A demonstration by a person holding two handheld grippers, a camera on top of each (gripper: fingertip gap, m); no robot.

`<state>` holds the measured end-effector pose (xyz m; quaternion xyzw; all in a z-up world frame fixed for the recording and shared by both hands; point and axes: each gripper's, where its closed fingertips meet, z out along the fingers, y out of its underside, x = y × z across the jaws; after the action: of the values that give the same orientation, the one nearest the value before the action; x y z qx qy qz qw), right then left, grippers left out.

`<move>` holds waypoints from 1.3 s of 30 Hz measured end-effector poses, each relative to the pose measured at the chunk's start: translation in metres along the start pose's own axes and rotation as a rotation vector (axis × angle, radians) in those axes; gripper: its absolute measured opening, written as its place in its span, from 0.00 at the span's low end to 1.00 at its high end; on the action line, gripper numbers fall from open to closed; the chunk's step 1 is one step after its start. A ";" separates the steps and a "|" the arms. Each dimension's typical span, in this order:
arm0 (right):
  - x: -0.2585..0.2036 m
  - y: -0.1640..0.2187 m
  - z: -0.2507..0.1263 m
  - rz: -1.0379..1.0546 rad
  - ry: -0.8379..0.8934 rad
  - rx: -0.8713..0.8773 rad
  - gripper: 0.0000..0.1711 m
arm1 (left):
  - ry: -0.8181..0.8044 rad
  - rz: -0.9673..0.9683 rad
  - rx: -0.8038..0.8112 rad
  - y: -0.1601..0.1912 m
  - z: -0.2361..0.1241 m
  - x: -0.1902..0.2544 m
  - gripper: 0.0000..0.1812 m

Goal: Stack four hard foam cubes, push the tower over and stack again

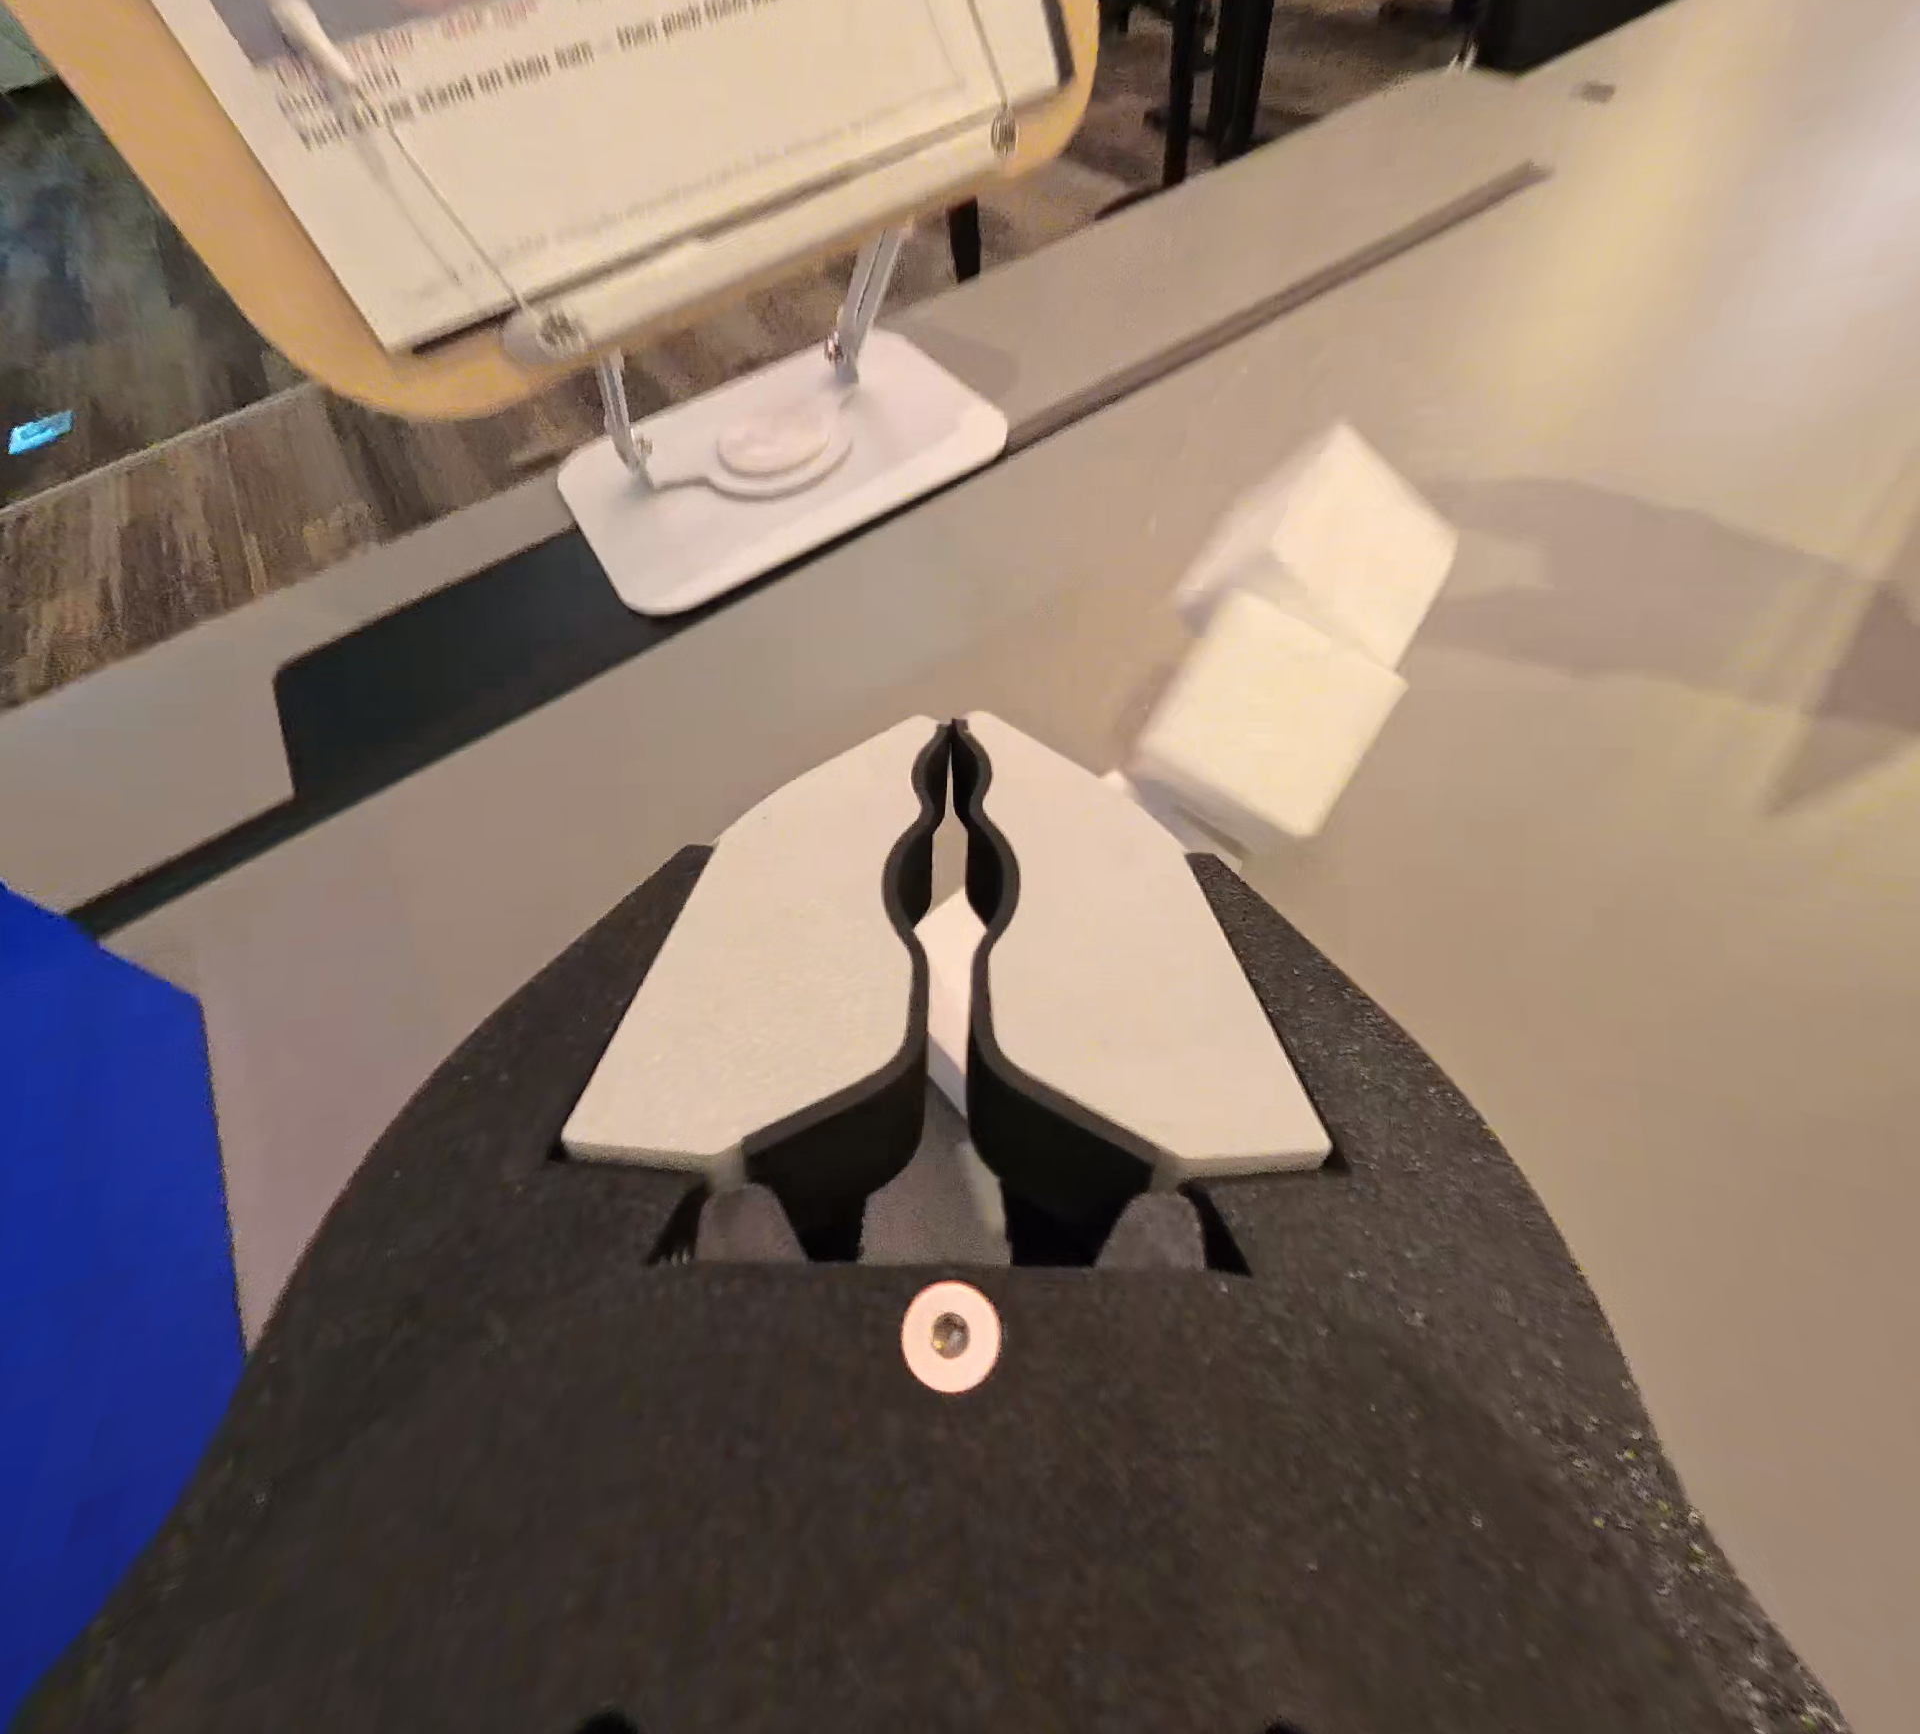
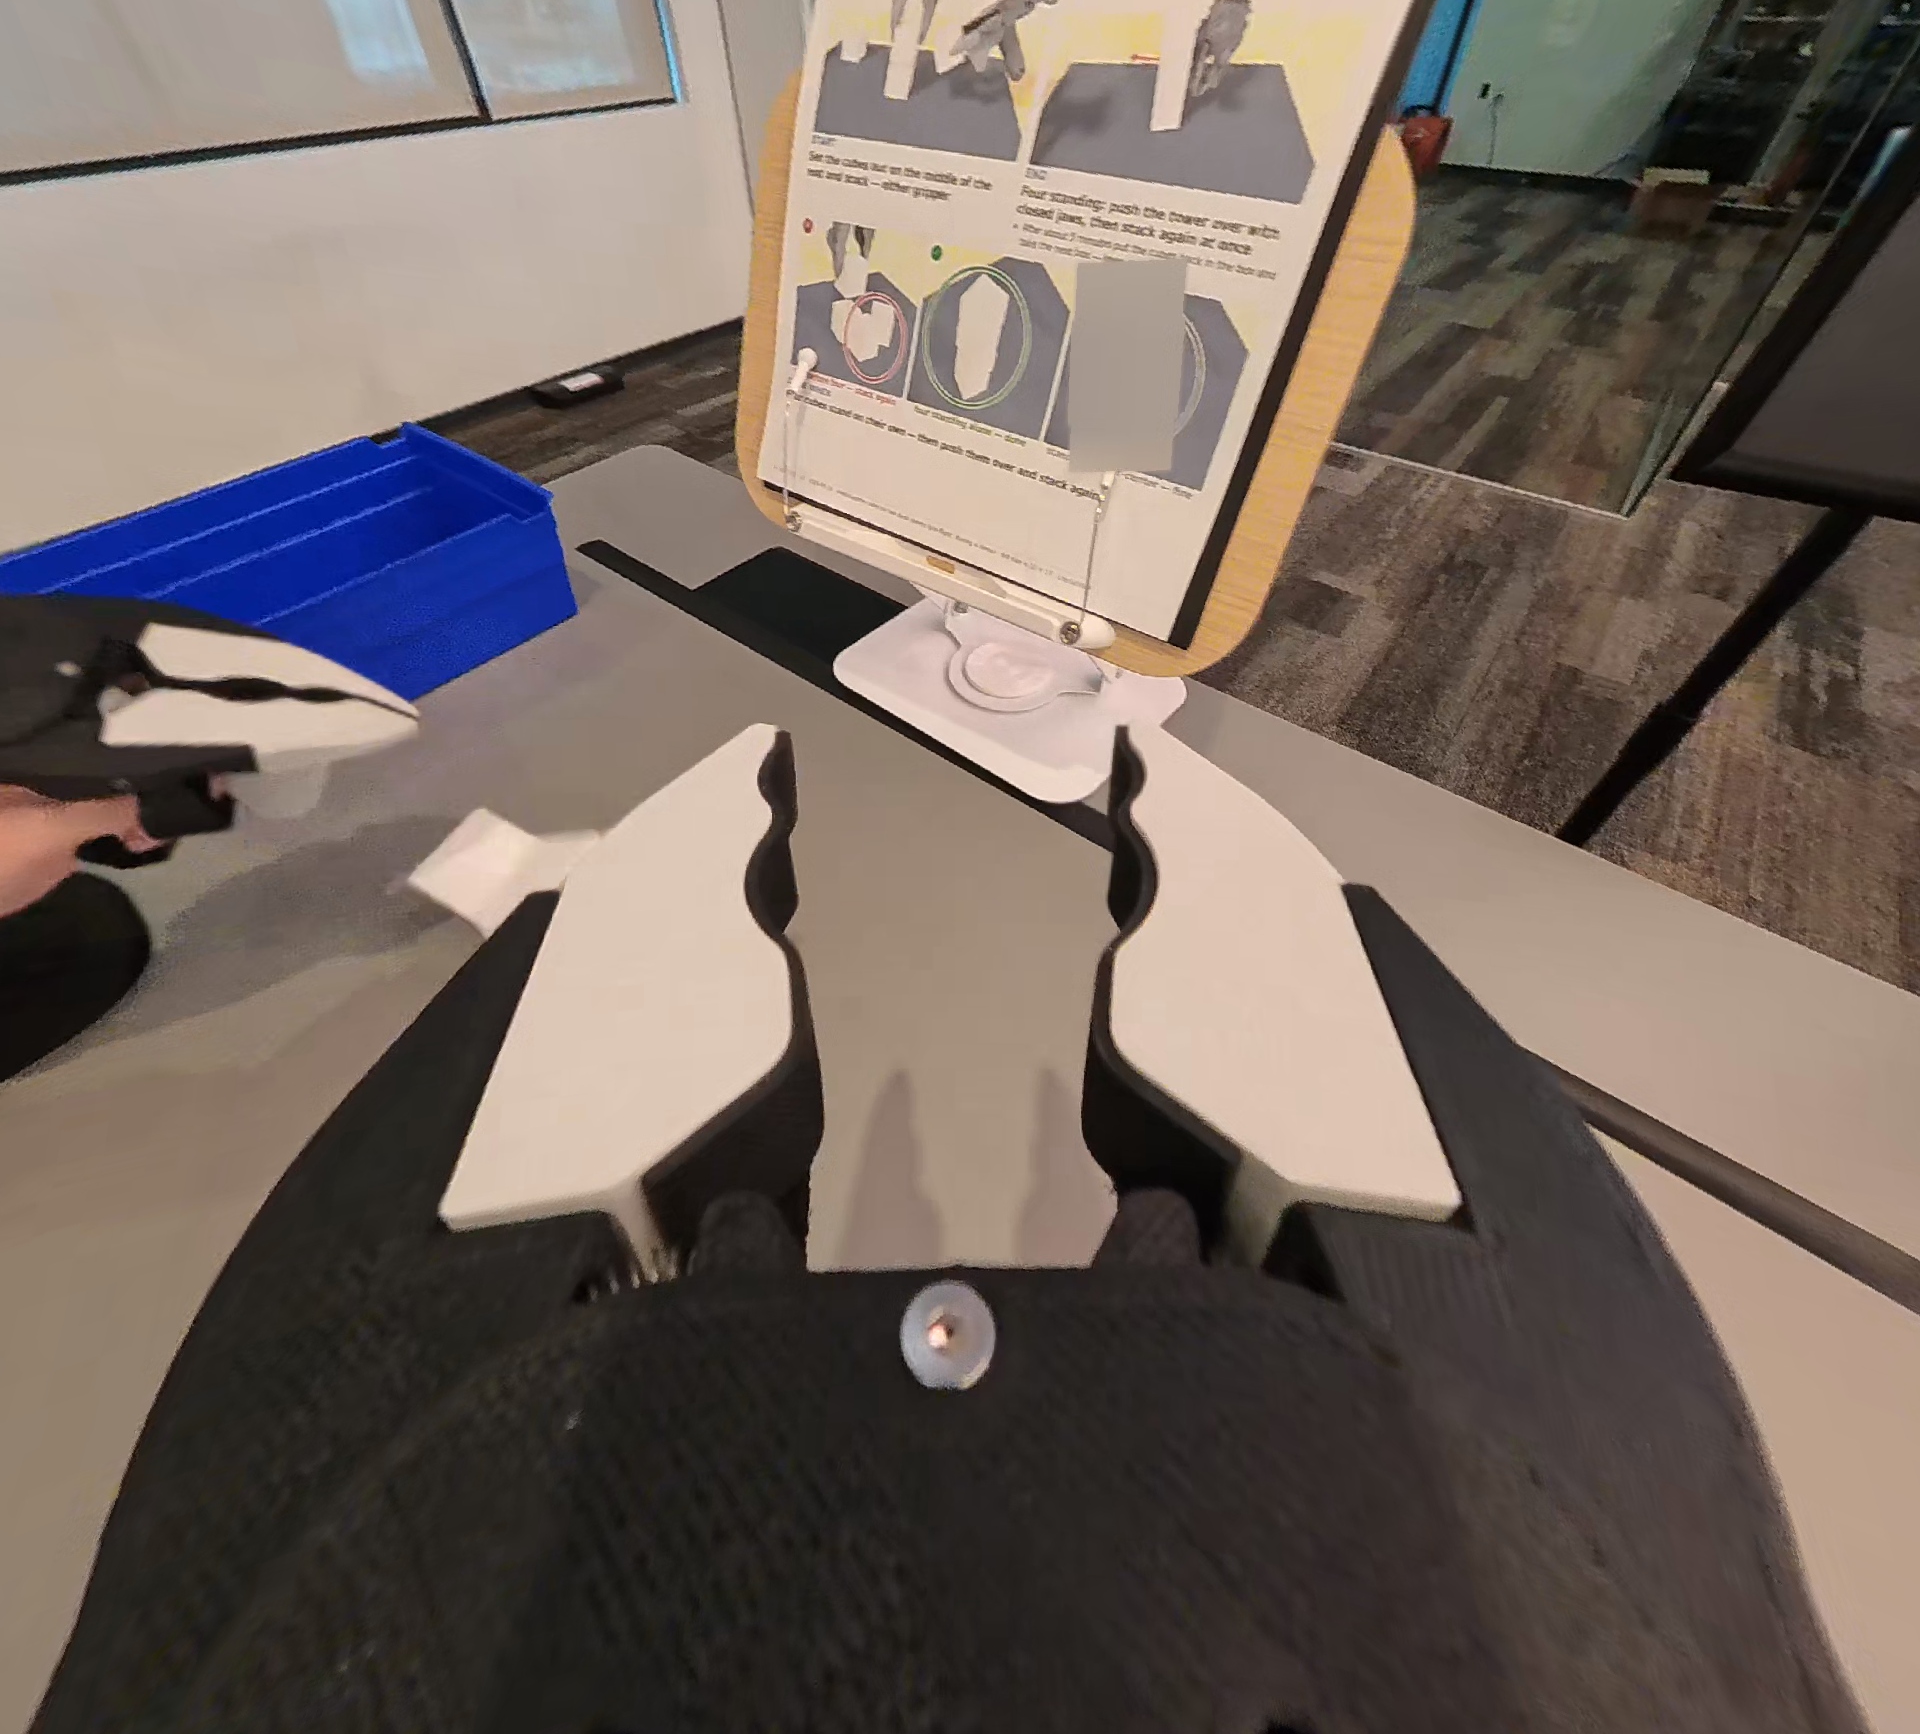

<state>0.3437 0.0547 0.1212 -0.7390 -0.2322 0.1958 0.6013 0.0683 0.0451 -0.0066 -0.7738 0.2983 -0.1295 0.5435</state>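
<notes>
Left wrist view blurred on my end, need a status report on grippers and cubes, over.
Left gripper shut, empty. Right gripper open, empty. White hard foam cubes tumbled, blurred, no tower. Nothing in the way.

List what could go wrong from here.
1. The cubes look blurred and tilted, apparently tumbling; one could roll toward the stand or the table edge.
2. One cube lies under the shut left gripper, mostly hidden, so it may get knocked.
3. The right gripper is open over bare table, with only one cube visible off to its left; restacking means reaching toward the left gripper, risking a bump.
</notes>
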 end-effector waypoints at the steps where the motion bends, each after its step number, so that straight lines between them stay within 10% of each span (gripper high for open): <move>1: 0.004 0.001 -0.002 0.002 0.013 -0.001 0.34 | 0.007 -0.002 0.031 -0.011 -0.003 -0.003 0.01; 7: 0.030 0.003 -0.015 0.047 0.052 0.025 0.34 | 0.105 -0.002 0.145 -0.064 -0.018 -0.021 0.39; 12: 0.045 0.022 -0.013 0.043 0.026 -0.017 0.35 | 0.320 0.133 -0.126 -0.011 -0.012 -0.005 0.54; 21: 0.073 0.067 0.013 0.072 -0.003 -0.091 0.36 | 0.353 0.251 -0.310 0.074 0.006 -0.011 0.52; 39: 0.088 0.103 0.028 0.145 -0.053 -0.135 0.36 | 0.407 0.271 -0.273 0.105 0.044 0.012 0.43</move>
<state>0.4107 0.1111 0.0140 -0.7872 -0.2066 0.2424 0.5281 0.0673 0.0467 -0.1208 -0.7510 0.5166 -0.1670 0.3757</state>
